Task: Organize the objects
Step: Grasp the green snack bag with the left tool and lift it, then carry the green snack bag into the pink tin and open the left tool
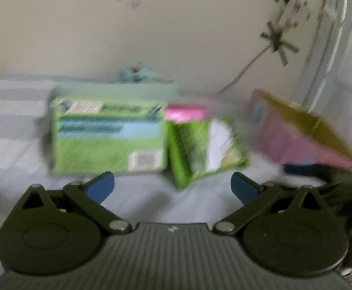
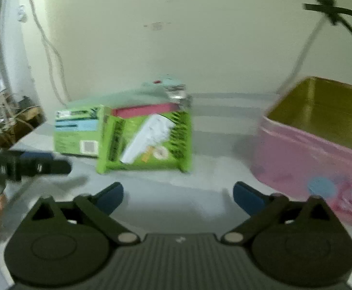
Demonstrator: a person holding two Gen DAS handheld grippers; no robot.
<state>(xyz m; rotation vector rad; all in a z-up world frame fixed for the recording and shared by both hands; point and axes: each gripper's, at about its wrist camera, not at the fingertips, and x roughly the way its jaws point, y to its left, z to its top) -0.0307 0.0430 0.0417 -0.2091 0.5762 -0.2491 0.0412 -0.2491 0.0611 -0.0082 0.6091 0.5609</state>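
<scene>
Left gripper: the left gripper (image 1: 173,186) hung above the pale surface (image 1: 151,200), its blue fingers (image 1: 101,186) spread wide, nothing between them.
Right gripper: the right gripper (image 2: 178,197) was likewise wide apart and empty.
Large green box: the large green box (image 1: 108,135) stood near the surface's back edge by the wall (image 1: 127,36).
Small green box: the small green box (image 1: 204,147) leaned, tilted, just beside it; a pink packet (image 1: 185,113) showed behind.
Pink bin: the pink bin (image 2: 316,149), open-topped with a yellowish inside, sat towards the surface's right side, apart from the boxes.
Handling: both boxes looked like light, thin cardboard, easily crushed; gripping across the narrow sides seemed safest.
Room: open surface lay before the boxes; the wall close behind left little room there.
</scene>
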